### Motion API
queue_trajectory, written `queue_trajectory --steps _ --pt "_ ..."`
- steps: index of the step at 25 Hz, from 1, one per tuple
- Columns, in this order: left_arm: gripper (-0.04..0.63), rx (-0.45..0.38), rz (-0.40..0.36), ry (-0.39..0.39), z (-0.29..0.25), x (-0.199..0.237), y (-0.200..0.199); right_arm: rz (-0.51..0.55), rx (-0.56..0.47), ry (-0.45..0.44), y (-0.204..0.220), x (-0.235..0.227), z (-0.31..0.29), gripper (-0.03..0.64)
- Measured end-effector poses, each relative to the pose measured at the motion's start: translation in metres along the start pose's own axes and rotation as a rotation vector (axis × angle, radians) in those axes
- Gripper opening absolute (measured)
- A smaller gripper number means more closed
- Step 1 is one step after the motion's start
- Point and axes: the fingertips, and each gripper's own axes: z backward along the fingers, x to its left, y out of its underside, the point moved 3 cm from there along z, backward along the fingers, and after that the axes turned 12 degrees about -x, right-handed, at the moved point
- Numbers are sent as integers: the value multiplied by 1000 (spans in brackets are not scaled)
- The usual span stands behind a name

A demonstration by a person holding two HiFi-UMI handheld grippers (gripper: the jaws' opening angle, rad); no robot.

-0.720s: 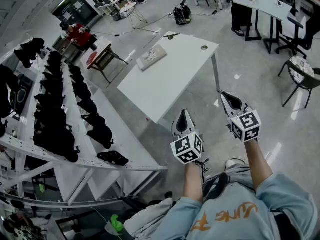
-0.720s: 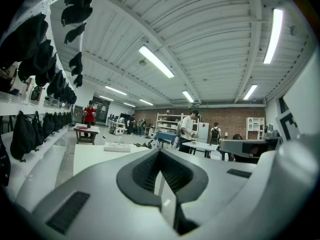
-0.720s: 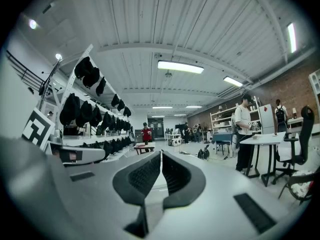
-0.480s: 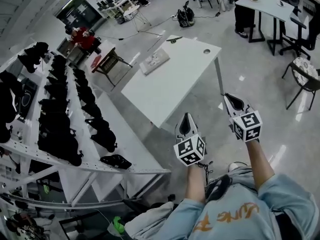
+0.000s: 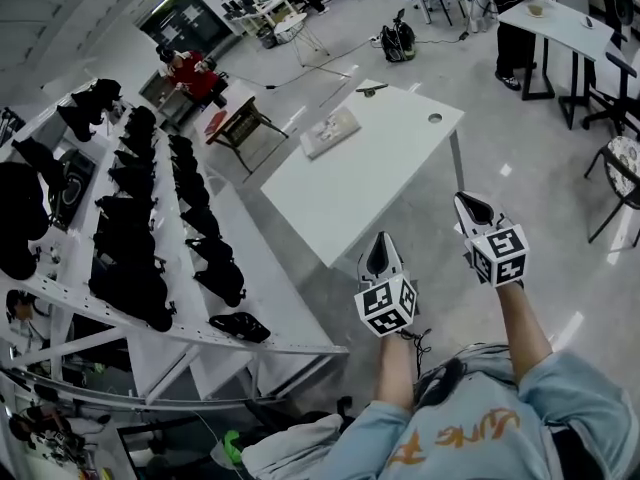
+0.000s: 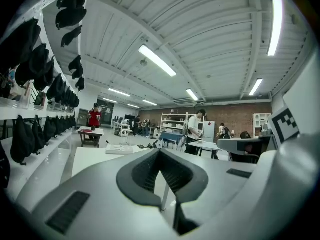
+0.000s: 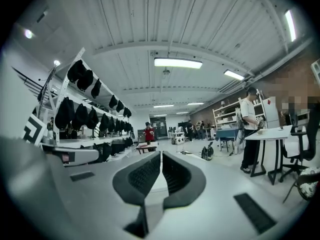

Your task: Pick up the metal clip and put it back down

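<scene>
A white table [image 5: 345, 193] stands ahead of me on the pale floor. On its far part lies a flat pale book-like thing [image 5: 330, 131], and at its far edge a small dark object [image 5: 371, 88] too small to identify. My left gripper [image 5: 380, 238] is held in the air short of the table's near corner, jaws together and empty; its pads [image 6: 150, 171] meet at the tip. My right gripper [image 5: 462, 199] hangs beside the table's right leg, shut with nothing between its pads [image 7: 145, 174]. No metal clip can be made out with certainty.
A long white rack [image 5: 230, 268] of black bags [image 5: 130, 278] runs down the left. A small brown table [image 5: 243, 123] and a person in red [image 5: 195, 68] are beyond it. Another desk [image 5: 565, 28], a chair [image 5: 625, 163] and a floor bag [image 5: 400, 40] lie behind and to the right.
The head view has swung, so the table and rack sit a little further right and lower. Both grippers stay shut, held in front of the body.
</scene>
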Motion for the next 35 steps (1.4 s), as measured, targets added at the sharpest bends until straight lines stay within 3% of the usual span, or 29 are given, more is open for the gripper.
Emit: queue_trajectory --steps 8,17,22,28,35 --pt "9 3 -8 -55 -6 13 4 -18 -1 -22 2 -16 -19 34" --pt "9 -42 -29 -61 -14 21 -16 -17 -34 -54 -13 -12 -40 34" --pt "9 -48 15 -116 -21 49 -11 19 -27 -75 -13 -13 -57 34" --pt "9 -79 36 -61 -68 39 -9 39 -58 -21 -26 -48 -79 34" --pt "9 -113 9 -28 -122 53 -19 23 -95 -30 -25 -59 -135 34"
